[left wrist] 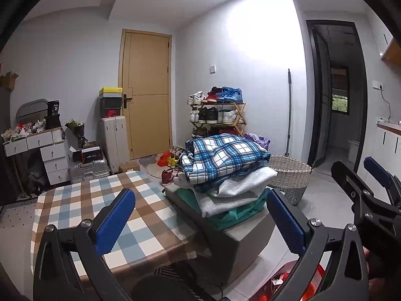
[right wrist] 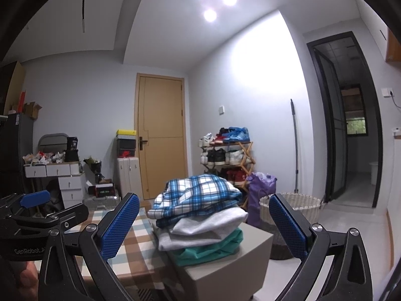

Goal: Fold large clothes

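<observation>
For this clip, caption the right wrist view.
Open right tool facing stacked folded clothes on a grey box.

Left gripper (left wrist: pixel 200 222) — black moulded frame with two angled arms, each carrying a blue pad (left wrist: pixel 115 222) with a fine diamond-grid texture. Round silver screws sit at the arm pivots, above triangular cut-outs in the frame. Right gripper (right wrist: pixel 204 222) — identical build: black arms, blue textured pads, silver pivot screws. White lettering "GenRobot.A" marks the left gripper's black body in the right wrist view.
</observation>
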